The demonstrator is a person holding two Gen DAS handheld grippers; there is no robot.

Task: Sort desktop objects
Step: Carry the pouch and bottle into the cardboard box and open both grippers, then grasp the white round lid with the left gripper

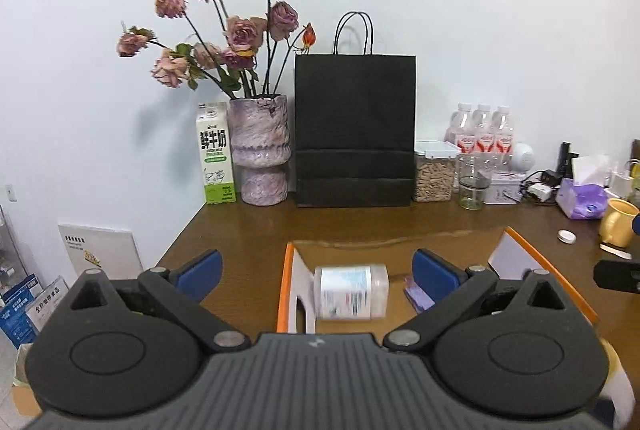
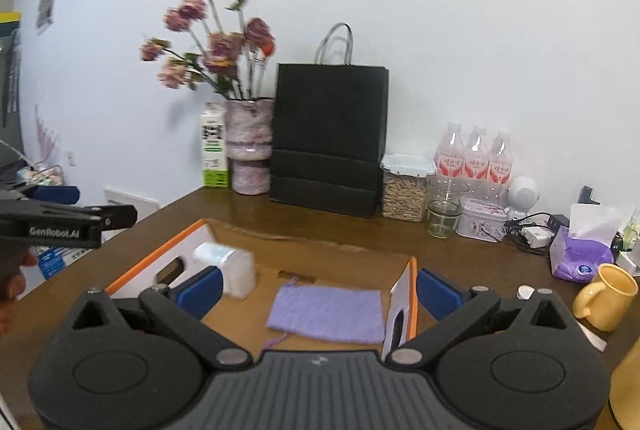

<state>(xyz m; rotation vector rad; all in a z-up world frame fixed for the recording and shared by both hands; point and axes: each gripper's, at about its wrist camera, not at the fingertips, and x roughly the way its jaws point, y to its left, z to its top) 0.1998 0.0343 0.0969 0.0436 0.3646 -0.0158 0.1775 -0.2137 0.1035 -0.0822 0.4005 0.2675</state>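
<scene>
An open cardboard box with orange edges (image 1: 285,286) (image 2: 412,294) lies on the brown desk. Inside it a clear plastic jar with a printed label (image 1: 352,292) (image 2: 230,268) lies on its side by the left wall. A purple knitted pouch (image 2: 326,312) lies flat on the box floor; only its corner shows in the left wrist view (image 1: 416,296). My left gripper (image 1: 316,270) is open and empty above the jar. My right gripper (image 2: 318,288) is open and empty above the pouch. The left gripper also shows from the side in the right wrist view (image 2: 68,220).
Along the wall stand a milk carton (image 1: 215,154), a vase of dried roses (image 1: 262,150), a black paper bag (image 1: 354,130), a food container (image 2: 404,188), a glass jar (image 2: 444,208), a tin (image 2: 482,226) and bottles (image 2: 476,154). A tissue pack (image 2: 582,256), a yellow mug (image 2: 606,296) and a small lid (image 1: 567,236) sit right.
</scene>
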